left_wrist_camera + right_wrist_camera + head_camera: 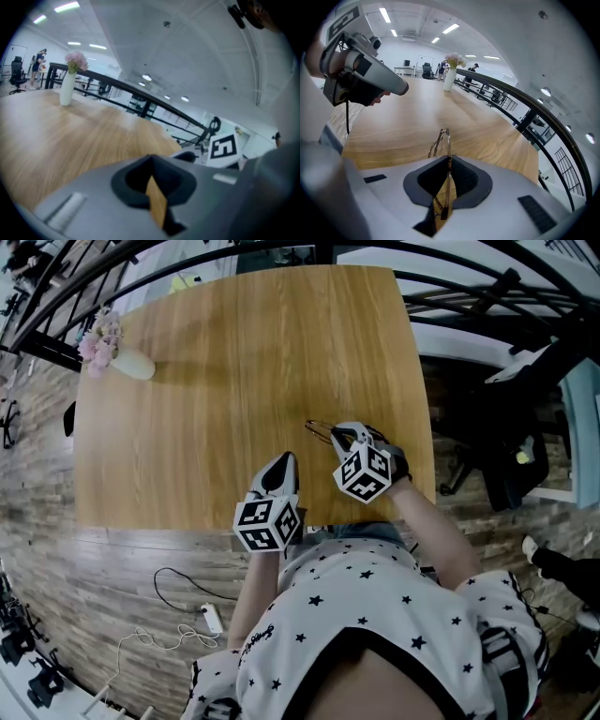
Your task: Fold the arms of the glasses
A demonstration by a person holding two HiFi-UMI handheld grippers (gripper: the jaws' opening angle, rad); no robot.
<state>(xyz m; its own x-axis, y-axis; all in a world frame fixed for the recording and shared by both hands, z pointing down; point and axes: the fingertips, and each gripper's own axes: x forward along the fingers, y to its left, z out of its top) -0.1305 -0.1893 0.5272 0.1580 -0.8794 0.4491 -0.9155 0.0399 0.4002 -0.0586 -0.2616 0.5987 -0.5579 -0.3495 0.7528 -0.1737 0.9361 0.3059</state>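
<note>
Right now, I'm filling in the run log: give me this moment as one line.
left gripper: shut, empty | right gripper: shut on glasses | glasses: over wooden table

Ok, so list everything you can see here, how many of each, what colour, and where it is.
table: one, light wood, middle of the head view
vase: one, white, holding pink flowers, table's far left corner
glasses: one pair, thin brownish frame, in the right gripper, near the table's right edge
power strip: one, white, on the floor beside the person
chair: one, dark, right of the table
shirt: one, white with black stars, worn by the person
left gripper: one, shut, empty
right gripper: one, shut on the glasses
</note>
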